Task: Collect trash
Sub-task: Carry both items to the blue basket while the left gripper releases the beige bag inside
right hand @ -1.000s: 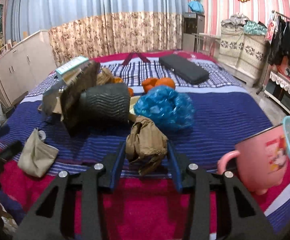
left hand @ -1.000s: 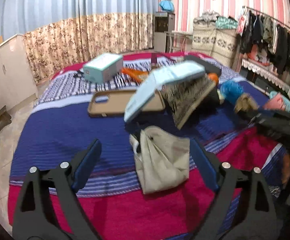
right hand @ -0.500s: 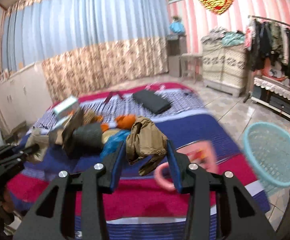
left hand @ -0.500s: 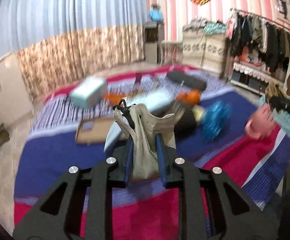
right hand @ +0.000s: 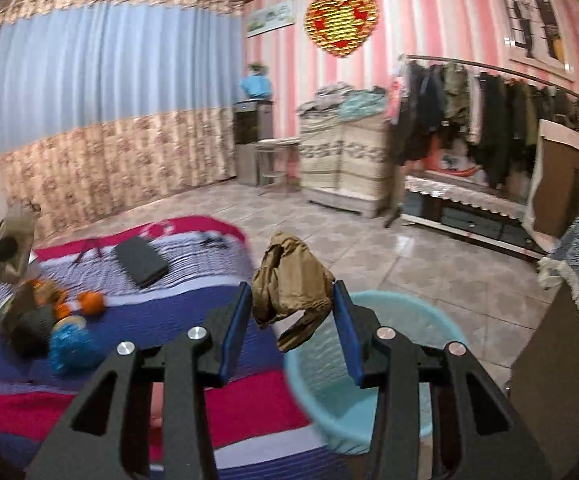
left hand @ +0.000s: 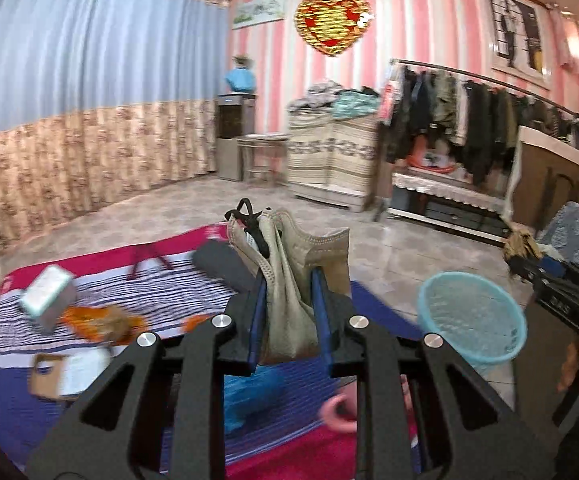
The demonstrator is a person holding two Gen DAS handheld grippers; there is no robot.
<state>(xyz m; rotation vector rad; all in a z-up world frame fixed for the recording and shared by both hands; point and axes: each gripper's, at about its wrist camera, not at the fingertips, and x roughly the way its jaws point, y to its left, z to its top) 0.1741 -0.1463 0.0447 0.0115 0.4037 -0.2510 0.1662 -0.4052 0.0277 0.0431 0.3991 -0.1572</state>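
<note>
Both grippers have lifted off the bed (right hand: 149, 320) and swung toward the tiled floor. The left gripper (left hand: 287, 316) pinches a beige pouch (left hand: 289, 300) narrowly above the bed edge. The right gripper (right hand: 293, 320) clamps brown crumpled paper (right hand: 293, 280) over the blue basket (right hand: 409, 320); curtains hang left, clothes rack right.

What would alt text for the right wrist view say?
The right claw grips a crumpled brown paper wad above a light blue basket standing on the tiled floor beside a striped bed. Clutter lies on the bed, blurred.
</note>
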